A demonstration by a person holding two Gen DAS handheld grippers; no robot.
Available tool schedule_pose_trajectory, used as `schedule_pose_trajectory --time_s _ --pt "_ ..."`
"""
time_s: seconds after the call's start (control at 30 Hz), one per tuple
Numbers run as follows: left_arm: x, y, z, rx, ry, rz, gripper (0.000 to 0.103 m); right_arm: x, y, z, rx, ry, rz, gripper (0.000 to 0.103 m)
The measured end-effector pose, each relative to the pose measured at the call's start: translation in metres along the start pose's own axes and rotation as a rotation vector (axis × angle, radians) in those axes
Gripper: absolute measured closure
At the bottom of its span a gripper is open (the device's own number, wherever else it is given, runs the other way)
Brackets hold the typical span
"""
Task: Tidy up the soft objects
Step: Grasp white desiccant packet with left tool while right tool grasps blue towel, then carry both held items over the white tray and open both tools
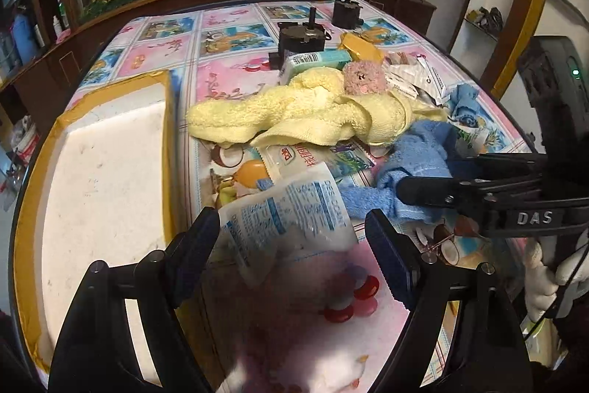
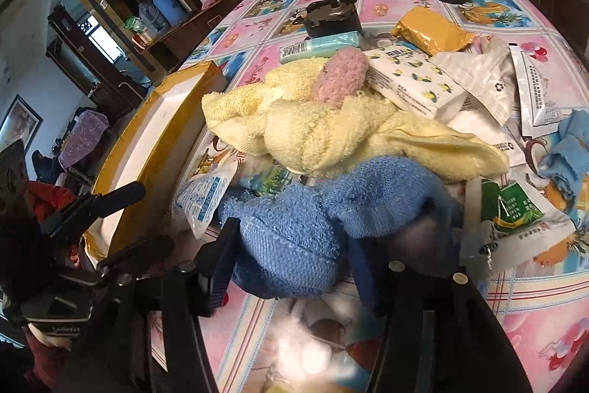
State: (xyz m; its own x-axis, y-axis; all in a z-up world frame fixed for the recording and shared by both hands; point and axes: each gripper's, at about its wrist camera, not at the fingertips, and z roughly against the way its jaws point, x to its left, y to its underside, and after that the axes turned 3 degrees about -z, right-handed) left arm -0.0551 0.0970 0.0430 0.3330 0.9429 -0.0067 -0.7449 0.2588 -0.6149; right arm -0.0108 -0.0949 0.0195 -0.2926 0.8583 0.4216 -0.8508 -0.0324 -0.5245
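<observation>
A blue towel (image 2: 313,220) lies bunched at the table's front; my right gripper (image 2: 294,264) is shut on its near fold, and the same hold shows in the left wrist view (image 1: 416,186). Behind it lies a crumpled yellow towel (image 1: 294,115), also in the right wrist view (image 2: 331,127), with a small pink plush toy (image 1: 364,78) on top. My left gripper (image 1: 294,245) is open, its jaws either side of a white and blue printed pouch (image 1: 291,212) without pinching it. A second small blue cloth (image 2: 568,153) lies at the right.
A shallow white tray with yellow taped rim (image 1: 167,120) sits left of the towels. Snack packets (image 2: 423,83), a yellow packet (image 1: 362,48), a teal box (image 1: 313,61) and black motor-like parts (image 1: 300,34) clutter the back of the patterned tablecloth (image 1: 224,39). A wooden cabinet stands behind.
</observation>
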Motion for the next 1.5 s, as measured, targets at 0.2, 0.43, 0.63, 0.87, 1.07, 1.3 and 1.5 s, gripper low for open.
schedule_pose_trajectory --time_s 0.2,0.43,0.63,0.87,1.07,1.3,1.5 --pt "-0.010 -0.009 -0.039 0.152 -0.001 -0.044 0.021 -0.021 0.005 0.013 -0.006 -0.031 -0.055 0.047" --pt "-0.040 0.009 -0.008 0.140 0.212 -0.138 0.025 -0.038 0.011 0.027 -0.037 0.024 -0.054 0.046" --pt "-0.040 0.015 0.022 0.034 0.178 -0.140 0.025 -0.043 0.015 0.038 -0.043 0.071 -0.050 0.041" --pt "-0.062 0.033 0.005 0.051 0.112 -0.256 0.025 -0.048 0.014 0.037 -0.037 0.035 -0.099 0.039" --pt "-0.069 0.035 -0.019 0.083 0.072 -0.233 0.017 -0.039 0.014 0.034 -0.039 0.064 -0.097 0.034" --pt "-0.063 0.032 -0.016 0.083 0.054 -0.132 0.061 -0.023 0.016 0.023 -0.027 0.134 -0.040 0.033" --pt "-0.051 0.042 -0.002 0.058 0.130 -0.032 0.072 -0.007 0.026 0.026 -0.031 0.163 0.043 0.044"
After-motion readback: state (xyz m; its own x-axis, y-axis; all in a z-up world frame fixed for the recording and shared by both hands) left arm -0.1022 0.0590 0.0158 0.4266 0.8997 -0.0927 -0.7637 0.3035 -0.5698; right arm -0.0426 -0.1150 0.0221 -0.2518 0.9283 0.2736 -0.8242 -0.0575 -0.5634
